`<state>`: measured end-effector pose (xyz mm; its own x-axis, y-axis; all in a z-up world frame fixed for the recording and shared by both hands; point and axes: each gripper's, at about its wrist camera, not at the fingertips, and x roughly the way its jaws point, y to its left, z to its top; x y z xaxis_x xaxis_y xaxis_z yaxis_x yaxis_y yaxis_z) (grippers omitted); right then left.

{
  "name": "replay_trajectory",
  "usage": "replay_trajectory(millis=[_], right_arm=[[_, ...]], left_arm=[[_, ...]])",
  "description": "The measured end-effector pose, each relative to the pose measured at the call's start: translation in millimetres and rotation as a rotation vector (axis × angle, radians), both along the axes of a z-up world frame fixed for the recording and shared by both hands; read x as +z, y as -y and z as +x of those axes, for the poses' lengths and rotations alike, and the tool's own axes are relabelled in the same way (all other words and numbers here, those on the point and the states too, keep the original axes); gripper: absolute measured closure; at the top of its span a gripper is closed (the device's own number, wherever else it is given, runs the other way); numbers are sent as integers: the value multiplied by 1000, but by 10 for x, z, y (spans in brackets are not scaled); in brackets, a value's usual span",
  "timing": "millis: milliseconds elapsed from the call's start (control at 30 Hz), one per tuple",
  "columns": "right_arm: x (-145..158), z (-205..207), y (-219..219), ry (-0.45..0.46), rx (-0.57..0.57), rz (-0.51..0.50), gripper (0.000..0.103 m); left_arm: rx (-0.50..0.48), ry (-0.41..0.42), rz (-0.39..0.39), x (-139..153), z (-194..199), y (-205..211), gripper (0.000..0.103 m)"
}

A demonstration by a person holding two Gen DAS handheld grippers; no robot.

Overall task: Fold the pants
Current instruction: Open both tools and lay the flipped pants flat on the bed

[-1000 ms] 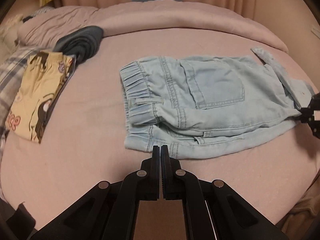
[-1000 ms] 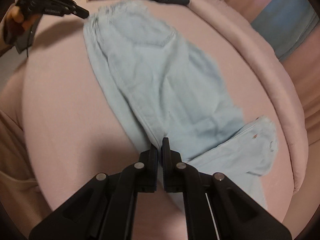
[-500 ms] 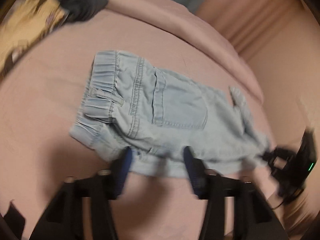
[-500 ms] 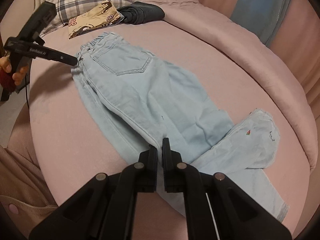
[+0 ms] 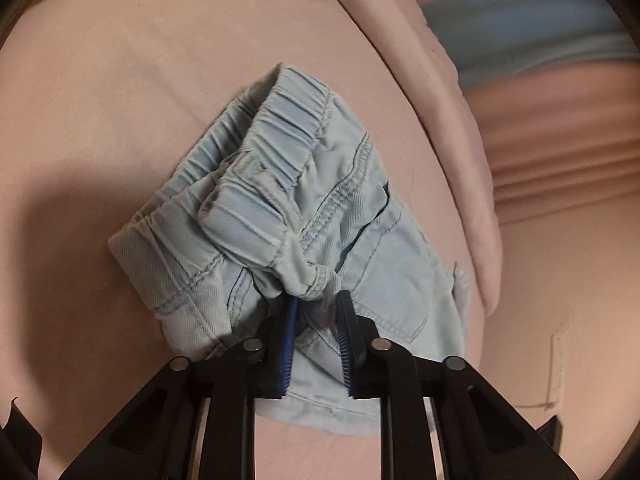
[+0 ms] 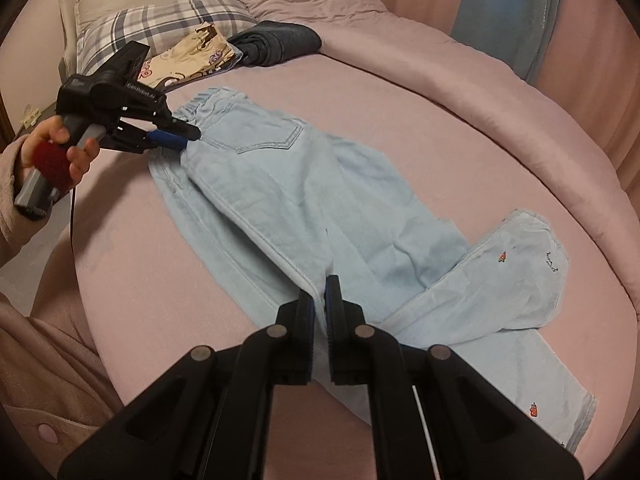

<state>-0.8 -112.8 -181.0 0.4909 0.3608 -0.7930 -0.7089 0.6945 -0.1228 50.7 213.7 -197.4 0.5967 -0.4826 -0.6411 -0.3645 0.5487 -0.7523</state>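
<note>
Light blue denim pants (image 6: 304,200) lie on a pink bed, waistband at the far left, legs toward the near right, one leg end folded over. My left gripper (image 5: 318,304) is open, its jaws straddling the bunched elastic waistband (image 5: 280,148) at the near corner; the cloth sits between the blue pads. It also shows in the right wrist view (image 6: 188,138) at the waistband. My right gripper (image 6: 320,292) is shut on the side seam of the pants near the knee.
A plaid pillow (image 6: 160,28), a folded yellow printed garment (image 6: 188,56) and a folded dark grey garment (image 6: 276,42) lie at the head of the bed. A rolled pink duvet (image 6: 460,68) runs along the far side. The bed edge (image 6: 84,280) is near left.
My left gripper opened and moved forward onto the waistband corner, which now lies between its jaws. My right gripper stays shut on the seam and has lifted back slightly.
</note>
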Motion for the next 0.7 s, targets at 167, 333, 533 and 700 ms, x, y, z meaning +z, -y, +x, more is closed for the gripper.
replay_trajectory(millis=[167,333,533,700], right_arm=[[-3,-20,-42,5,-2,5,97],[148,-135,-19,11,43,36,97],[-55,-219,-74,-37,91,-32,95],[-500,-298,-339,21,142,-220,95]], left_arm=[[1,113,71,241,-149,88,93],[-10,178,114,509,-428,50,93],[-49,15,222,155,-389,106,93],[-95,-11,293,82,-264,168,89]])
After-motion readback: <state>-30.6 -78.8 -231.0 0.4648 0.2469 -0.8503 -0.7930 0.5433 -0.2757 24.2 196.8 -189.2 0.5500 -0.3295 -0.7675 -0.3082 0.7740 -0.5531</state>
